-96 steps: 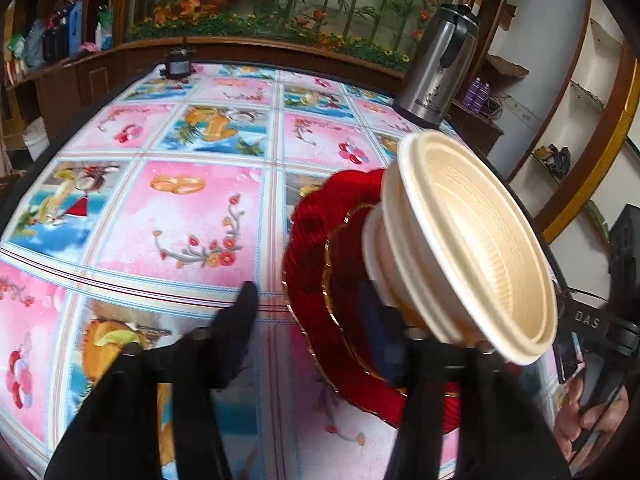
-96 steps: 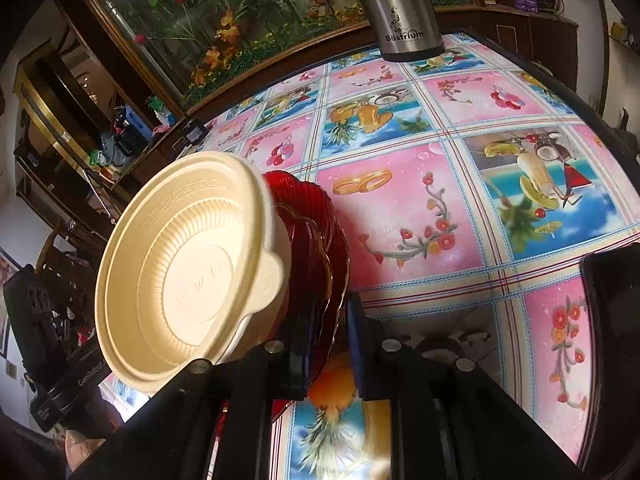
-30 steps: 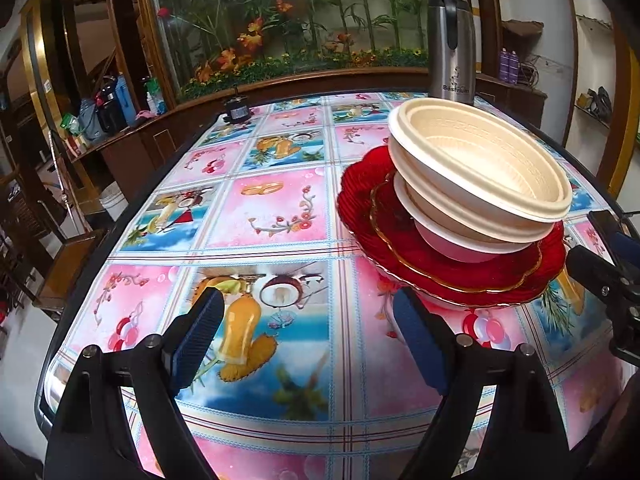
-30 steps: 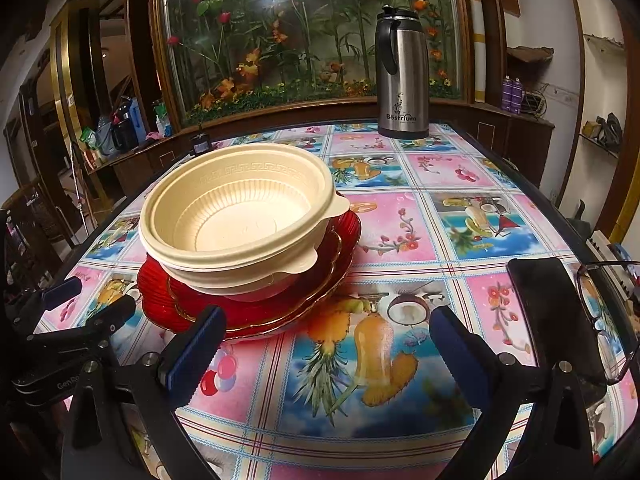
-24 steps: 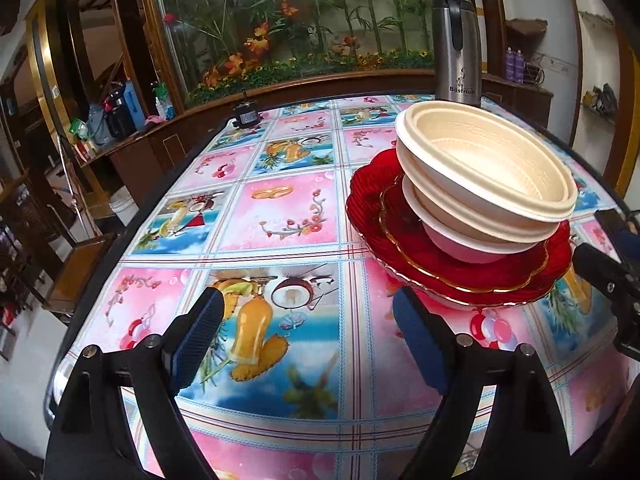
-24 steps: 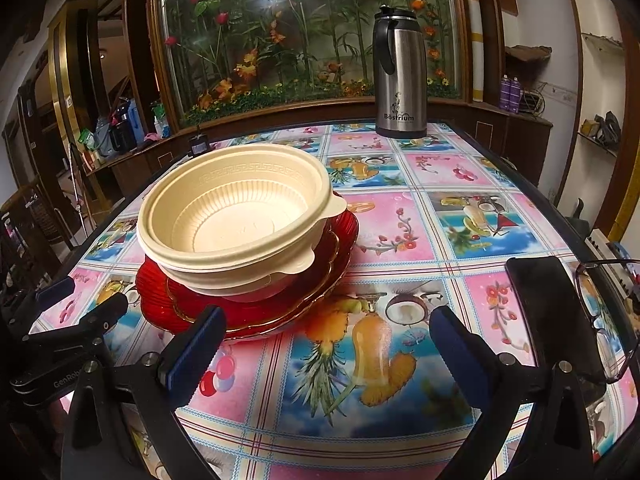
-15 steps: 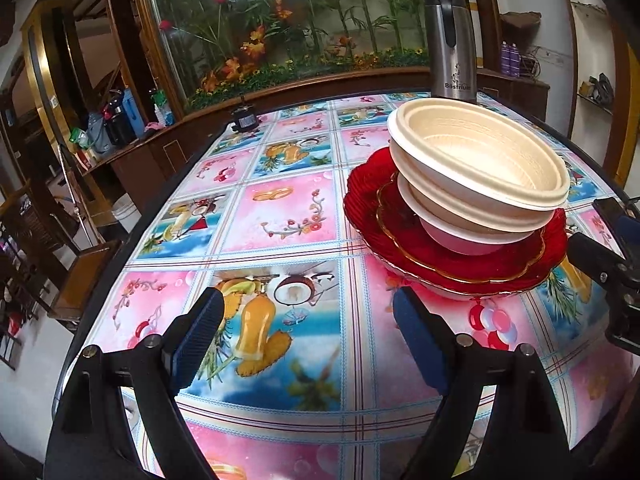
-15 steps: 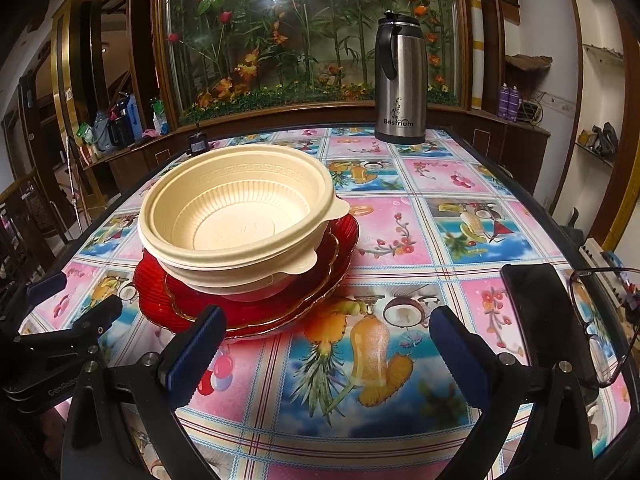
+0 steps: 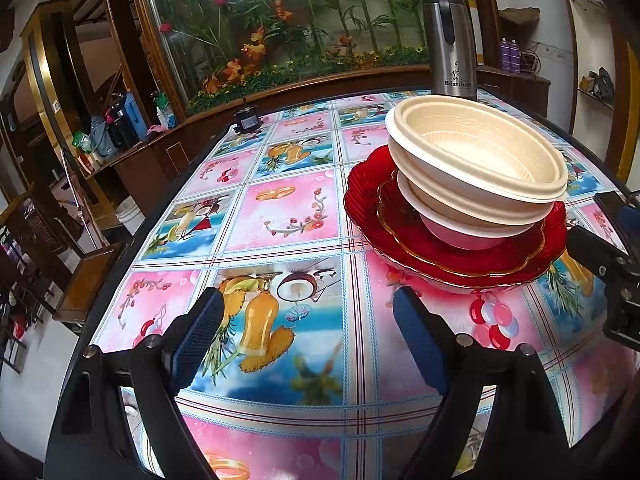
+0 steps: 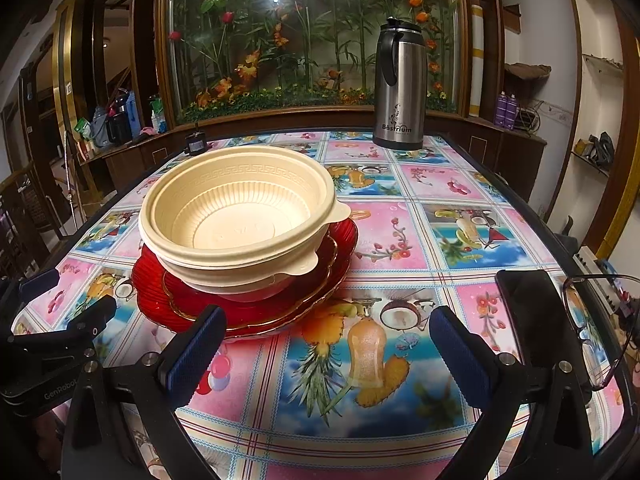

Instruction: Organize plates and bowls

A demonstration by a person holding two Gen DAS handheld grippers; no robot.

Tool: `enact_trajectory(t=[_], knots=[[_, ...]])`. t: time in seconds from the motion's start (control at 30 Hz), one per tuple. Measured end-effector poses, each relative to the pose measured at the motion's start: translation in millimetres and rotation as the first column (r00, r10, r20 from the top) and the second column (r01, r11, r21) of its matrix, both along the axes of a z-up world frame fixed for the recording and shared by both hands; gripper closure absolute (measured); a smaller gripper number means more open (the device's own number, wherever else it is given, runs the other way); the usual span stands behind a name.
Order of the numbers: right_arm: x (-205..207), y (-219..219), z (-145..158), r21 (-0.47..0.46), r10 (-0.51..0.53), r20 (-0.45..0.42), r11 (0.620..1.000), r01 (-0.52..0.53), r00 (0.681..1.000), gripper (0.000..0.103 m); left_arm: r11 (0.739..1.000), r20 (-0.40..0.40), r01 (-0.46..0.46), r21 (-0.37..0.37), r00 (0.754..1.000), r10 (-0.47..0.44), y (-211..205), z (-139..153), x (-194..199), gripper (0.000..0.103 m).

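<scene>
A stack sits on the table: cream bowls (image 9: 476, 160) (image 10: 240, 216) nested on a pale pink bowl (image 9: 460, 232), on a small gold-rimmed red plate (image 9: 404, 220) and a large red plate (image 9: 360, 196) (image 10: 344, 240). My left gripper (image 9: 308, 332) is open and empty, left of and nearer than the stack. My right gripper (image 10: 328, 344) is open and empty, in front of the stack's right side. Each gripper shows at the edge of the other's view.
A steel thermos (image 10: 400, 84) stands at the table's far right. A dark phone (image 10: 528, 312) and eyeglasses (image 10: 600, 320) lie at the near right edge. A small black object (image 9: 246, 118) sits at the far left. The tablecloth (image 9: 280, 216) is patterned.
About three seconds ago both grippers held the stack tilted in the air. It now rests flat on the table, and both grippers are open and have drawn back slightly.
</scene>
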State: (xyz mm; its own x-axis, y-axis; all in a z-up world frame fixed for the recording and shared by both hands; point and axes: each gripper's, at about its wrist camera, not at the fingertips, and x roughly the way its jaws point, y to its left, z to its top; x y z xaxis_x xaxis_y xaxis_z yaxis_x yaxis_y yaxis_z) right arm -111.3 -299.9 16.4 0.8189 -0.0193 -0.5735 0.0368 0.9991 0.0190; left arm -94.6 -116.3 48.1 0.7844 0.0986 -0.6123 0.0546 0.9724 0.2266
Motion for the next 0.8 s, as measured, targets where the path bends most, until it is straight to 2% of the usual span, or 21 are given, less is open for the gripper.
enact_trajectory(t=[0.8], knots=[[3.2, -4.6, -2.5, 0.012, -0.011, -0.016, 1.0, 0.011, 1.0, 0.001, 1.0, -0.008, 0.0, 0.001, 1.0, 0.0, 1.1, -1.0, -0.4, 0.016]])
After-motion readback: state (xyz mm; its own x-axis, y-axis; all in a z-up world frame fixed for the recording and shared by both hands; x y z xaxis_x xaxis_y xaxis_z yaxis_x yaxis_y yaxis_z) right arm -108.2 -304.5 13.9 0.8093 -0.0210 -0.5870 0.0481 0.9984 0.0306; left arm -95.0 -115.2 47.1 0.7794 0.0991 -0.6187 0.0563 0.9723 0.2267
